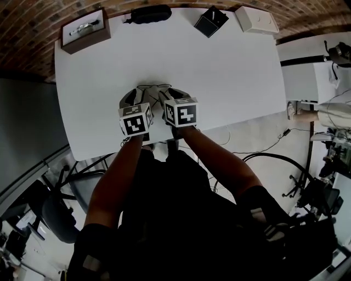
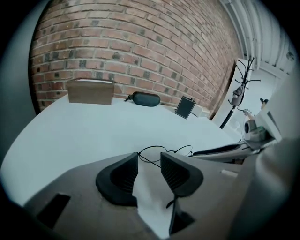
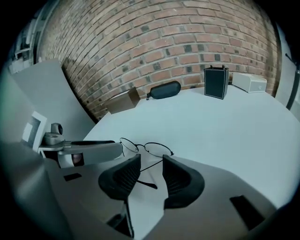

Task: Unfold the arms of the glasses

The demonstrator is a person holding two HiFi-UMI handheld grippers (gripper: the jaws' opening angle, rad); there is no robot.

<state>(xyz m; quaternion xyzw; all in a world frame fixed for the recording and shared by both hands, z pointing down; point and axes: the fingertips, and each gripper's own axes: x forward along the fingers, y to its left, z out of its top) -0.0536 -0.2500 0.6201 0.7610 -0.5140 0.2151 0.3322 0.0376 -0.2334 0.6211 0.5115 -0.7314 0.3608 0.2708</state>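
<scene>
Thin black wire-rimmed glasses [image 1: 154,88] lie on the white table [image 1: 219,71] just beyond both grippers. My left gripper [image 1: 133,98] and right gripper [image 1: 174,95] sit side by side at the table's near edge, pointing down at the glasses. In the left gripper view the lenses [image 2: 165,151] lie past the fingertips, and a thin arm runs into the gap of the open left gripper [image 2: 149,159] without the pads pressing on it. In the right gripper view the glasses [image 3: 145,149] lie ahead, and one arm [image 3: 146,184] runs back between the open jaws of the right gripper [image 3: 151,161], untouched.
Along the table's far edge by the brick wall stand a brown box [image 1: 85,30], a black glasses case [image 1: 149,13], a small black box [image 1: 211,21] and a white box [image 1: 256,20]. Chairs and cables are on the floor around the table.
</scene>
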